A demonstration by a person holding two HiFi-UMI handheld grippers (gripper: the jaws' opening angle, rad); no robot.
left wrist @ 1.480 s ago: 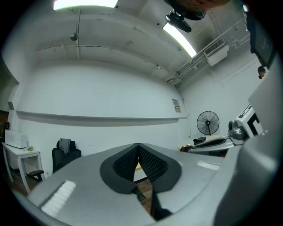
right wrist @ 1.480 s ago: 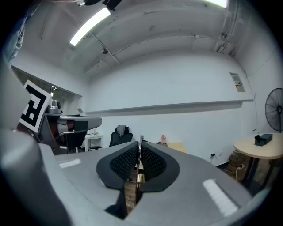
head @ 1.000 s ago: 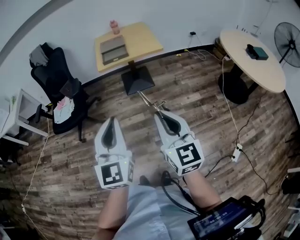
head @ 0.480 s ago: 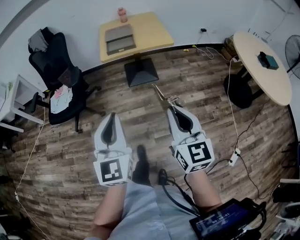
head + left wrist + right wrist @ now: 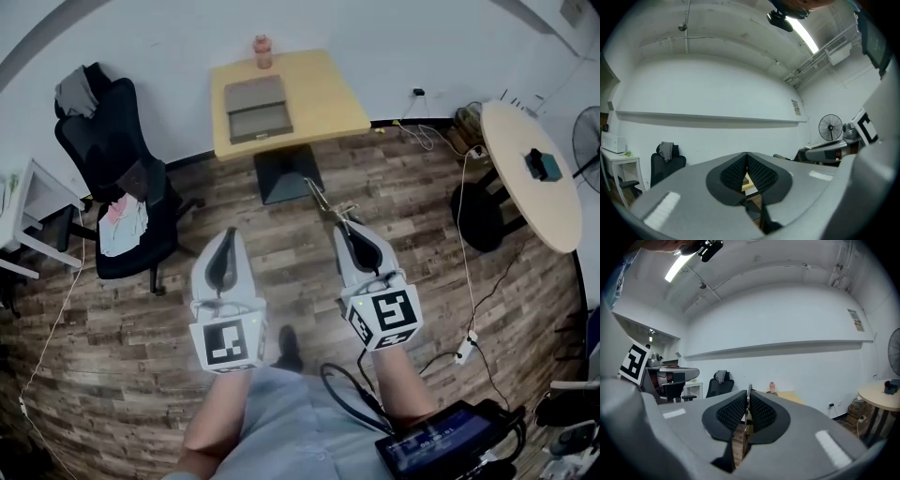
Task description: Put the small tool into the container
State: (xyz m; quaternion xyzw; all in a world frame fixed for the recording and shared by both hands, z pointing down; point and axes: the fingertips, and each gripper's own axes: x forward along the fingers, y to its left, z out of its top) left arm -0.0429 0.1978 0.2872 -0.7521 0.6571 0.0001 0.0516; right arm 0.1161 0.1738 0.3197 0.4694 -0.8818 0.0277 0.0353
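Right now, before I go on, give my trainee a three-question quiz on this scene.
1. True or false: the left tool holds something.
2. Which one grips the thin metal piece? A: the left tool. B: the right tool.
3. Fill in: the grey container lies on a table whose top is ____ (square or round).
Key: 1 false; 2 B; 3 square.

The right gripper has its jaws pinched on a thin metal tool, whose tip pokes above the pads. Beyond, against a white wall, stand a black chair, a yellow table with a pink bottle, and a round table far right.
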